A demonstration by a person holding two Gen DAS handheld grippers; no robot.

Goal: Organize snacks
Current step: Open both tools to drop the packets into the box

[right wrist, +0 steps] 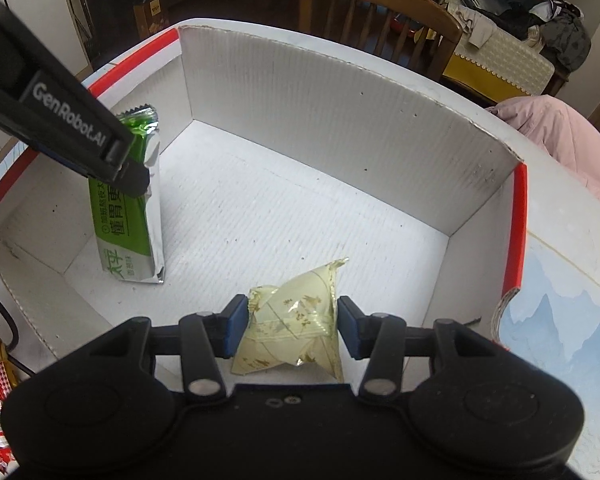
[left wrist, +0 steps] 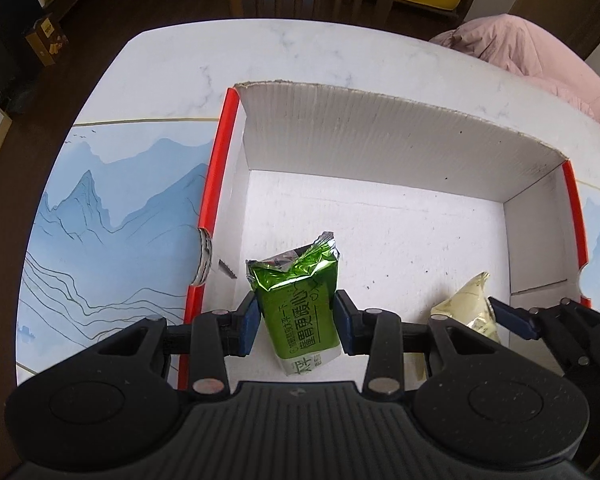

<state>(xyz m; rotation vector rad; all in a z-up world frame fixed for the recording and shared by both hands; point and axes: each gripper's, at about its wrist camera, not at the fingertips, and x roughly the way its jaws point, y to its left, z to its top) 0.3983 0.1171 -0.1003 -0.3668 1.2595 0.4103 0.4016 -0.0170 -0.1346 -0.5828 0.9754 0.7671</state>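
- Marble-patterned white table (left wrist: 300, 52) carries a blue mountain-print mat (left wrist: 112, 216) and the box, with a pink padded garment (left wrist: 540, 52) lying at its far right corner.
- Corrugated white cardboard box with red rims (left wrist: 380, 132) sits open-topped on the mat; both snacks are inside it, on its floor.
- Left gripper (left wrist: 296, 314) points steeply down into the box's left part, its blue pads pressed against both sides of the packet (seen from the right wrist camera, one finger crosses the packet's upper half).
- Right gripper (right wrist: 292, 324) points down into the box's near right part; its left pad touches the pouch, while the right pad stands just off it, so the claw is slightly apart rather than clamped.
- Shiny green foil snack packet with a white base (left wrist: 296, 308) stands upright near the left wall.
- Pale yellow crinkled snack pouch with gold print (right wrist: 292, 328) rests on the floor between the right fingers.
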